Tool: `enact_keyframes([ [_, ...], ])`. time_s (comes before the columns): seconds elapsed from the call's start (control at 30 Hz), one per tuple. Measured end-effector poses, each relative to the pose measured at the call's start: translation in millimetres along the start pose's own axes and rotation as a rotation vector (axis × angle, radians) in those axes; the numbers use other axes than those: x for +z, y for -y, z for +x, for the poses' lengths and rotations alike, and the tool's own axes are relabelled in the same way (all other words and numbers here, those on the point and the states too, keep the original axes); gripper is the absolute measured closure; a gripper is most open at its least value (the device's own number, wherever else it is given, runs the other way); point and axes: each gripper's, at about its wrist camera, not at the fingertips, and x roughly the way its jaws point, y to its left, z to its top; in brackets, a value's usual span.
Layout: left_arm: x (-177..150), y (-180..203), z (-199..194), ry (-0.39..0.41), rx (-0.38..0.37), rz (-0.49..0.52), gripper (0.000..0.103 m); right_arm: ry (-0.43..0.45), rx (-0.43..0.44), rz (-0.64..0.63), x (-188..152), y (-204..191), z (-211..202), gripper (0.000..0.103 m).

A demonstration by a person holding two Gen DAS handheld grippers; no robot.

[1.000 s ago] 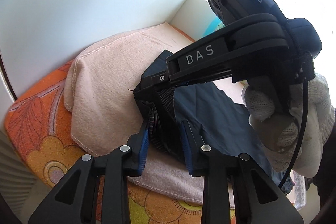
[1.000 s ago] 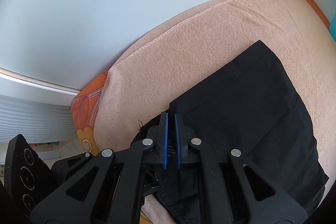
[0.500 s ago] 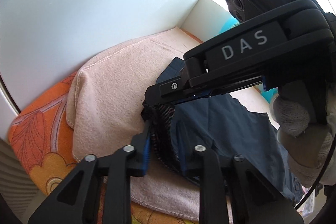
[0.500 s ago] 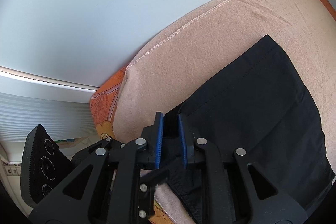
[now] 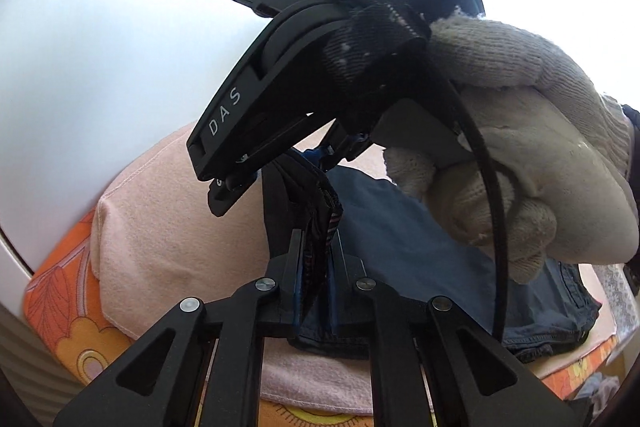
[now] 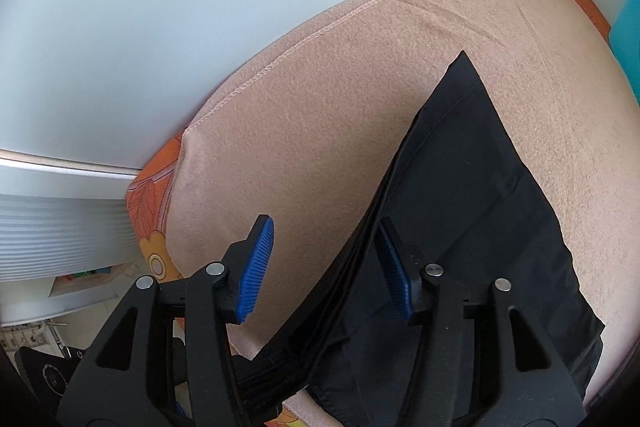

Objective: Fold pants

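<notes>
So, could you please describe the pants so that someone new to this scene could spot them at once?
Look for the pink blanket spread over the orange floral cover by the white wall. On it lie the pants, with one edge pinched in the left gripper. They are the only dark fabric there, near-black in one view and navy in the other, against the pale blanket.

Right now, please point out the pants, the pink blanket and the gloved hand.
pants [image 6: 472, 211]: right wrist view, on the flat dark panel.
pink blanket [image 6: 340, 99]: right wrist view, on bare fabric.
gloved hand [image 5: 520, 155]: left wrist view, on the knuckles.
</notes>
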Motion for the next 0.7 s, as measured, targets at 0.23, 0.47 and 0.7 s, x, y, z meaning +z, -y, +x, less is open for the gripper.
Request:
enact_keyframes([
  [0.23,13.9,0.2,-13.5,0.02,-0.066,-0.027,0.096,0.139,0.021,0.013,-4.6,13.7,-39.5,0.098],
  [0.47,42.3,-4.4,-49.5,0.121,-0.071,-0.018,0.097,0.239,0.085,0.007,-2.6,3.9,-82.7,0.099],
  [0.7,37.3,8.0,-39.0,0.073,-0.139,0.022,0.097,0.287,0.075,0.039,-31.9,6.6,-86.9,0.099],
])
